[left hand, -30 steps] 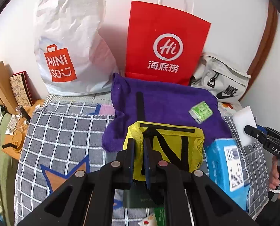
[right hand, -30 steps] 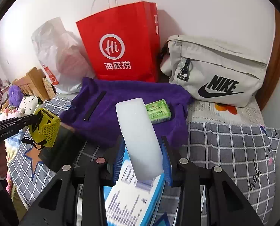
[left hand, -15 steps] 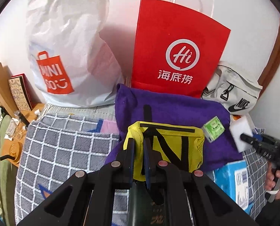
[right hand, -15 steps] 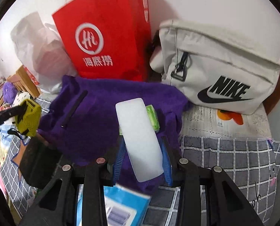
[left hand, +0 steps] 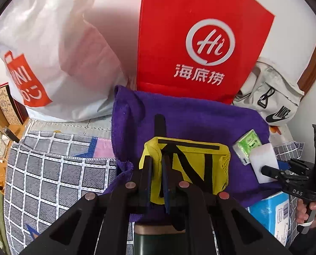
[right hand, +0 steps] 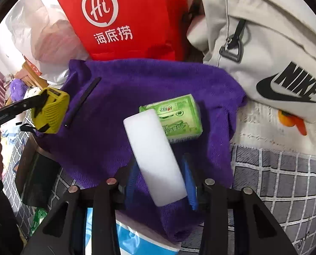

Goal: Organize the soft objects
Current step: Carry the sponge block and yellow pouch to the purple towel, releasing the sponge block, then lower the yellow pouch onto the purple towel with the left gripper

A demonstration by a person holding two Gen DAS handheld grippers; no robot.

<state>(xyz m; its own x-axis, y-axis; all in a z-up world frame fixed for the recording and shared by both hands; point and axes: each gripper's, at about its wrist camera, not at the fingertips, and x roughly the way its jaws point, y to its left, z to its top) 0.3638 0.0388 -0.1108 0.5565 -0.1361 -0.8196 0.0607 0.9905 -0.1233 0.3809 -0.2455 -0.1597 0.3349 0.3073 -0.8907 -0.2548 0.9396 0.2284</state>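
White sponge (right hand: 155,159), frame centre, lies on purple towel (right hand: 119,110) between right gripper's (right hand: 161,182) opening jaws; green packet (right hand: 179,116) abuts above. Left gripper (left hand: 156,174) pinches yellow mesh pouch (left hand: 200,165). Red bag (right hand: 126,17), Nike bag (right hand: 264,53) behind.

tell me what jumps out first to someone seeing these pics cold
The big red paper bag with its white Hi logo stands against the wall, dominating both views. In front of it a purple towel lies spread over the checked bedding, with a green tissue pack on it. Each set of tongs carries something above the towel: the left tongs pinch a yellow mesh pouch, and the right tongs, jaws opening, have a white sponge block between them.
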